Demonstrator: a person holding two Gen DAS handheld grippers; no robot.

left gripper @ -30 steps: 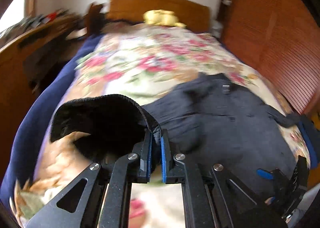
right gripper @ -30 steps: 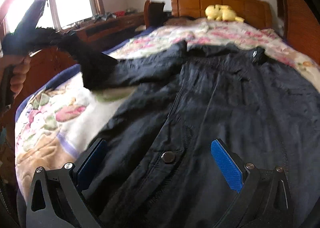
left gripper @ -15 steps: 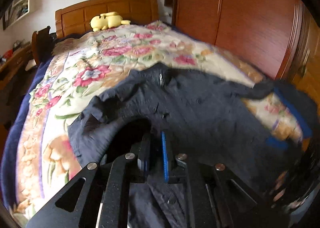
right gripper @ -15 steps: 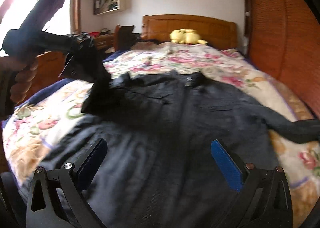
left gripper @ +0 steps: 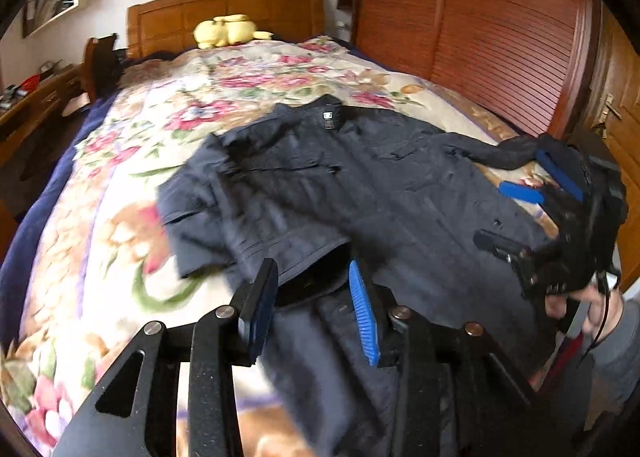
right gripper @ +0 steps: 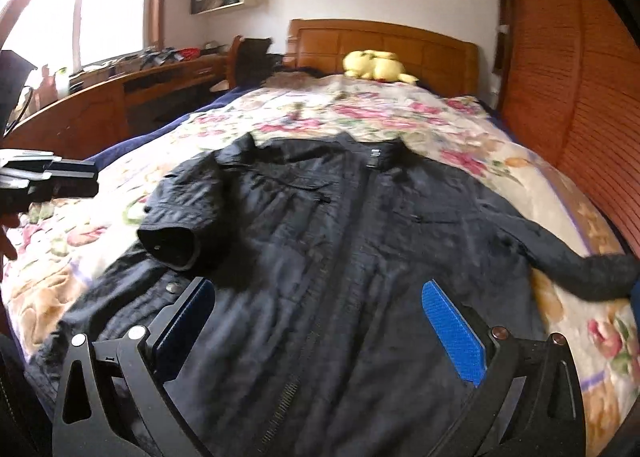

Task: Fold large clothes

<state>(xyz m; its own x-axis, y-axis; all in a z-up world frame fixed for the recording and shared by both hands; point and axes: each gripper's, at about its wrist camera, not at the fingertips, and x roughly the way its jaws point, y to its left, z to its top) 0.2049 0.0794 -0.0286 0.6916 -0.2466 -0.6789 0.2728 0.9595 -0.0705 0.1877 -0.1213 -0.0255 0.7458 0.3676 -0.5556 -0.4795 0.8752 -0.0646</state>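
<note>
Dark navy jacket (right gripper: 344, 241) spread front-up on the floral bed (right gripper: 400, 117), collar toward the headboard.
Its near sleeve lies folded across the chest; left gripper (left gripper: 314, 297) jaws are opening, the cuff between them but unpressed; right gripper (right gripper: 320, 321) jaws gape, empty, above the hem.

The jacket (right gripper: 360, 257) lies on the bed (right gripper: 460, 129), plush toy (right gripper: 376, 65) behind it.

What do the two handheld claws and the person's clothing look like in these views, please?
Both the left claw and the right claw have black angular linkage frames with silver rivets and flat, ribbed blue pads. The person wears a grey sleeve.
</note>
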